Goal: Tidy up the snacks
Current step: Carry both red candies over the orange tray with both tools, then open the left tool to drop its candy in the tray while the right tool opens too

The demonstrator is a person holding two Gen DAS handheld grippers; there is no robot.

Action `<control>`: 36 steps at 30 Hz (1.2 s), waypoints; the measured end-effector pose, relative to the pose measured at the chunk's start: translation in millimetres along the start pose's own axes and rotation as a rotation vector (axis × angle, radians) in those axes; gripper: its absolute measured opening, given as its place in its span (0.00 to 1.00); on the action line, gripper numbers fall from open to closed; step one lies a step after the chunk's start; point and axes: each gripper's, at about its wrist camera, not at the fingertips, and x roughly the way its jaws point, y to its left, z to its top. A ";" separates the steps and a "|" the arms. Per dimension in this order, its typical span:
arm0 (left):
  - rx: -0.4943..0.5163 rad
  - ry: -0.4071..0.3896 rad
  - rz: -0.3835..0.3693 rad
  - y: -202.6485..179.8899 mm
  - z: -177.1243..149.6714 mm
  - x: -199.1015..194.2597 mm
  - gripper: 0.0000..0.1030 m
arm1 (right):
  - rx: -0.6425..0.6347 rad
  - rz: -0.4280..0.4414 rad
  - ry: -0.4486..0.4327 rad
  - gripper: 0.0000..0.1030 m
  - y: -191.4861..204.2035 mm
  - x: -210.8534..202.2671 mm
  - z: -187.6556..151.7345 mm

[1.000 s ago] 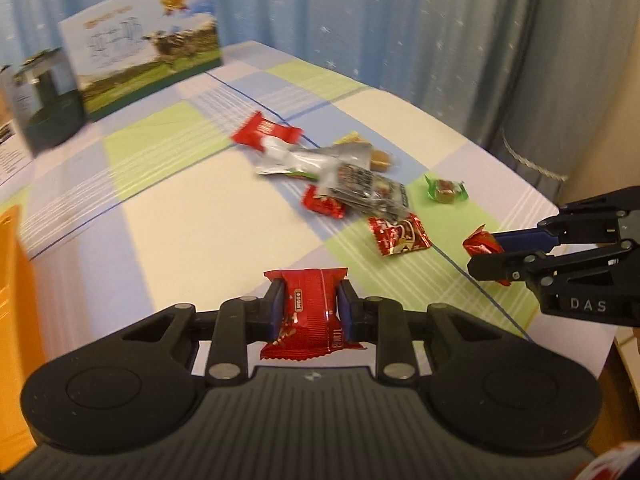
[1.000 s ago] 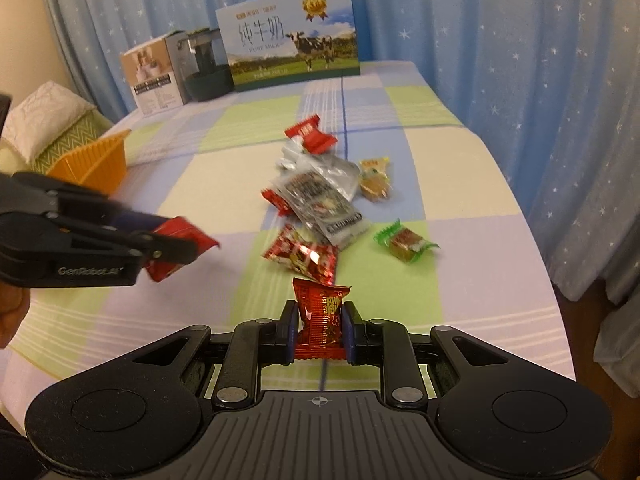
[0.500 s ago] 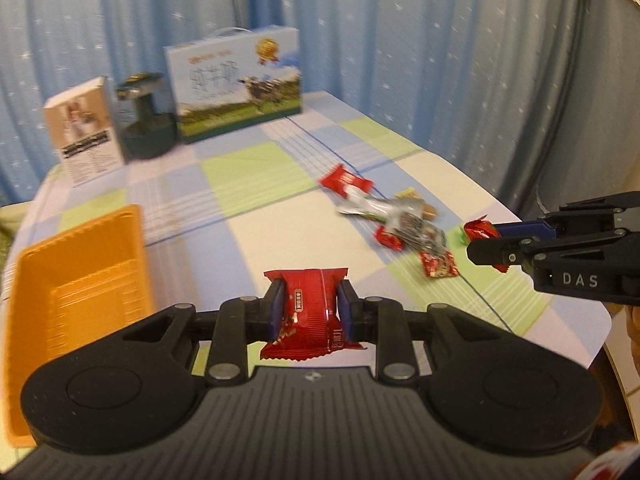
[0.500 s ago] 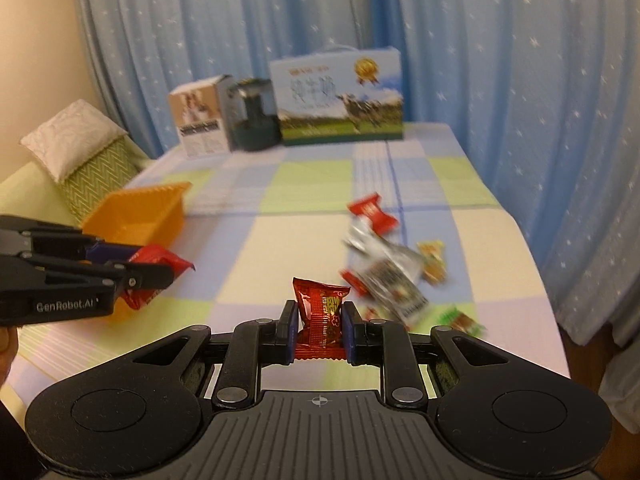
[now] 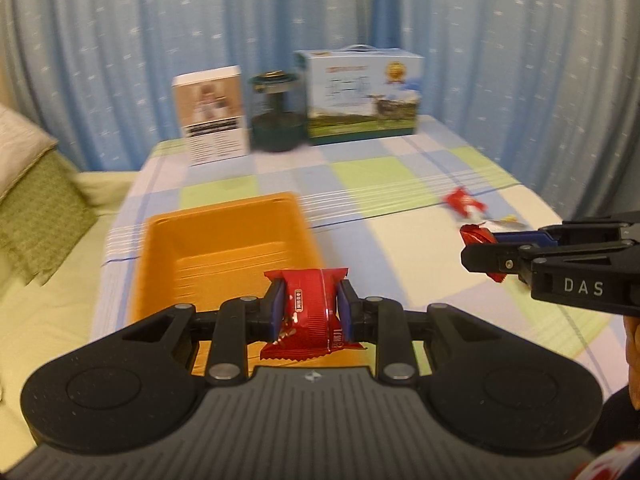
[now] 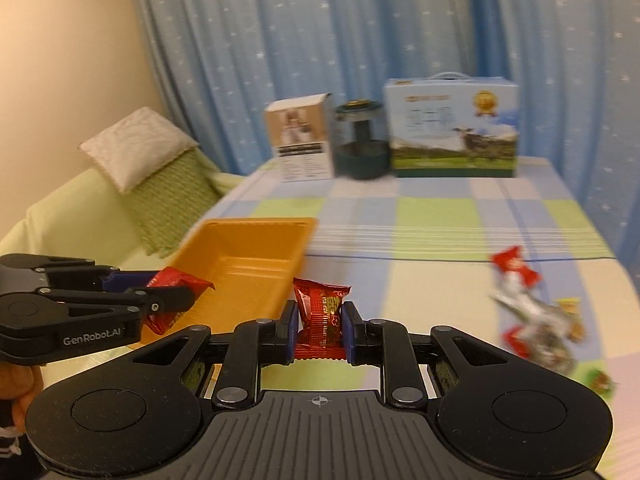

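Left wrist view: the left gripper (image 5: 311,312) has its fingers clamped on a red snack packet (image 5: 310,314), held above the near end of an orange tray (image 5: 224,236) that sits on the checked table (image 5: 372,176). To the right, the right gripper (image 5: 478,254) comes in from the side with its fingers pinched on a small red candy (image 5: 474,235). Behind the tray stand a white carton (image 5: 210,114), a dark green jar (image 5: 274,114) and a milk box (image 5: 362,96), all before a blue curtain (image 5: 120,40); nothing lies between the packet and the tray. Right wrist view: the fingers (image 6: 288,330) grip the red candy (image 6: 320,316) upright, just right of the tray's (image 6: 248,248) near corner. The left gripper (image 6: 176,298) holds its packet (image 6: 176,280) over the tray's left rim. A blurred heap of loose snacks (image 6: 532,308) lies well apart at the right, and a green sofa with a cushion (image 6: 136,148) stands beside the table.
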 end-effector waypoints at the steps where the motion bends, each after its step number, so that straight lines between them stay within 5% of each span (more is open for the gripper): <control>1: -0.009 0.004 0.012 8.7 -1.7 0.7 0.24 | 0.000 0.009 0.004 0.22 6.9 7.4 0.9; 16: -0.128 0.045 0.070 79.8 -26.5 29.5 0.24 | -0.035 0.047 0.064 0.22 54.8 102.6 -6.0; 36: -0.169 0.042 0.093 97.8 -38.5 42.5 0.32 | -0.046 0.068 0.093 0.22 61.8 131.2 -15.2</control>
